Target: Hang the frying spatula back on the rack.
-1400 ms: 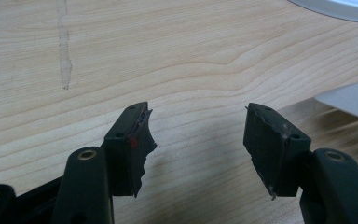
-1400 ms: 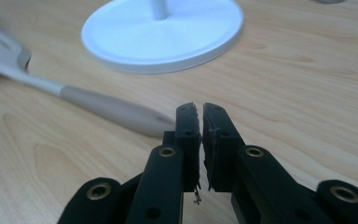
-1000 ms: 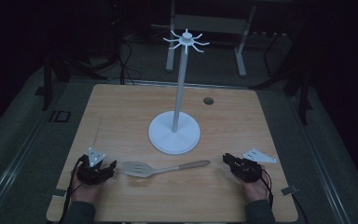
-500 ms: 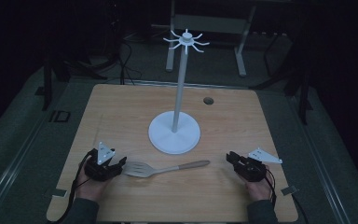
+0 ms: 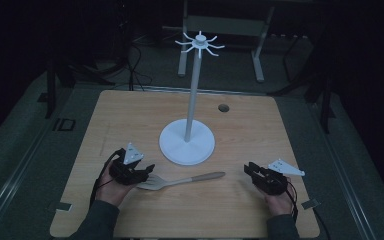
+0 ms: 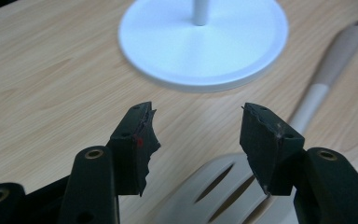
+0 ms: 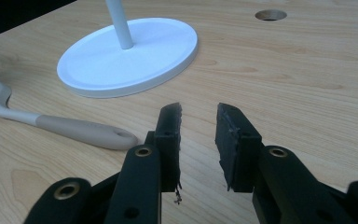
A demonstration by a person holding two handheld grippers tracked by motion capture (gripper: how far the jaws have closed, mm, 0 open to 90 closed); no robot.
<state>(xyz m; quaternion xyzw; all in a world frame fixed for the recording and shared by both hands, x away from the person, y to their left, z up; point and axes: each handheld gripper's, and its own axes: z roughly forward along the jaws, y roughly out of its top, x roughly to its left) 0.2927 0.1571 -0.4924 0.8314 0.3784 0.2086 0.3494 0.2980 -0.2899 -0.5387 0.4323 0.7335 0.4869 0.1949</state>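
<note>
Closing in: left tongs (image 5: 147,171) right at the slotted head of the spatula (image 5: 180,181), jaws spread wide, nothing pinched.
Left gripper view: slotted head (image 6: 223,186) low between the two black jaws, handle running up and away to the right, white base (image 6: 204,42) of the stand beyond.
Spatula spot: flat on the bench (image 5: 130,115), just in front of the stand's round base (image 5: 187,141), head toward the left hand, handle pointing toward the right hand.
Right tongs: parked (image 5: 250,169) near the bench's front right, jaws parted with a modest gap, gripping nothing; close to the handle end but apart from it.
Right gripper view: beige handle tip (image 7: 86,130) lying off to the left of the jaws, not between them.
Stand: tall white pole topped by a ring of hooks (image 5: 199,44), all bare.
Step in hand, judged: approach for the pickup, grasp not yet made.
Next move calls for: dropping the left jaws a touch lower astride the head or neck, squeezing firmly, lifting level; thin flat head likely to slip unless caught squarely.
Likely aim: hanging by the hole in the handle end from one hook up top.
Writing and brands: none readable on spatula, stand or bench; a small round hole (image 5: 223,107) in the bench, no label beside it.
</note>
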